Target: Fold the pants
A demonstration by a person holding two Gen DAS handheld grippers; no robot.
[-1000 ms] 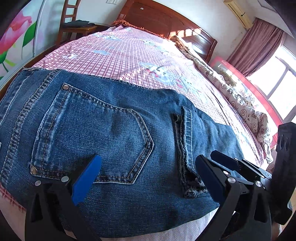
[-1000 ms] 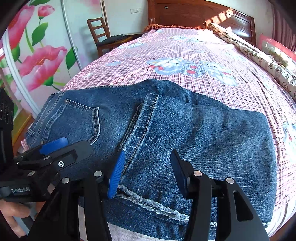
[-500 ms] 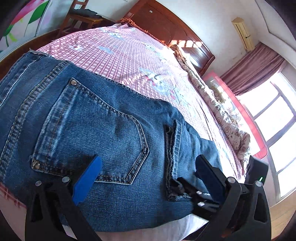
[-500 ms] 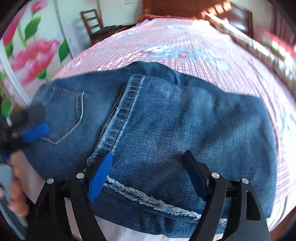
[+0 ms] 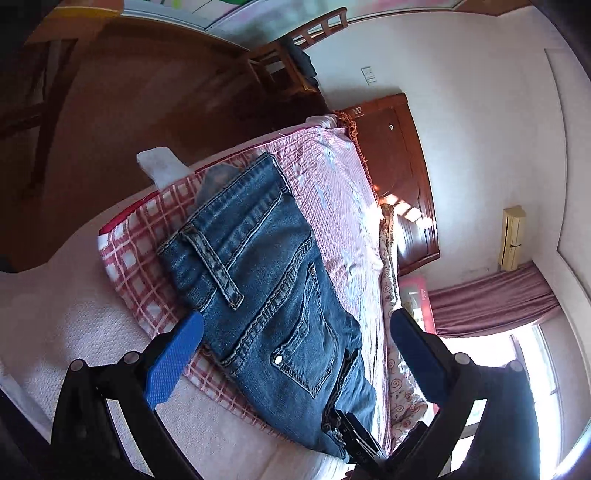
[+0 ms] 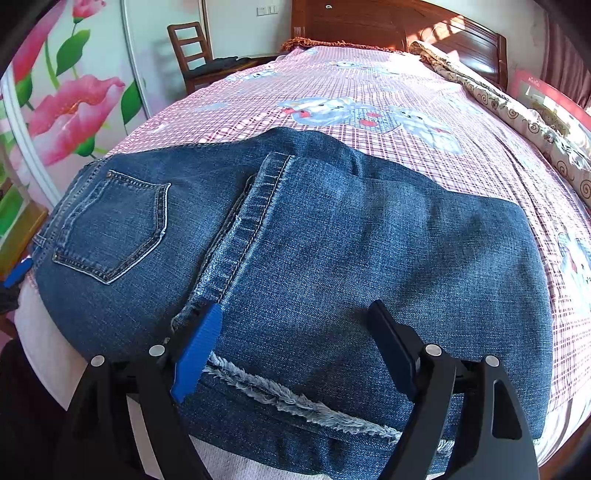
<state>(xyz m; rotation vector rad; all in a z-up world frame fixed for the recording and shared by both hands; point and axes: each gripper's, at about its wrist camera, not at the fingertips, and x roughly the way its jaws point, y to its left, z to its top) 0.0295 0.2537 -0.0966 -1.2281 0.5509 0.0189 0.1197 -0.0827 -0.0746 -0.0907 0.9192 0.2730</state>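
Observation:
Blue denim pants (image 6: 332, 240) lie folded on the bed's near corner, back pocket (image 6: 110, 225) at the left, frayed hem (image 6: 295, 398) along the near edge. In the left wrist view the pants (image 5: 266, 288) show from the waistband end. My right gripper (image 6: 295, 354) is open, its fingers over the near edge of the folded leg by the hem. My left gripper (image 5: 295, 354) is open and empty, raised above the waistband corner, tilted. A blue pad of the left gripper (image 6: 16, 273) shows at the far left in the right wrist view.
The bed has a pink checked sheet (image 6: 369, 92) and a wooden headboard (image 6: 369, 26). A rolled patterned quilt (image 6: 517, 114) lies along the right side. A wooden chair (image 6: 199, 55) stands by the flowered wardrobe (image 6: 55, 110) at the left. Brown floor (image 5: 129, 110) lies beyond the bed corner.
My left gripper has swung away left and rolled, now viewing the pants from the waistband corner. My right gripper has stayed over the hem, drawing back slightly.

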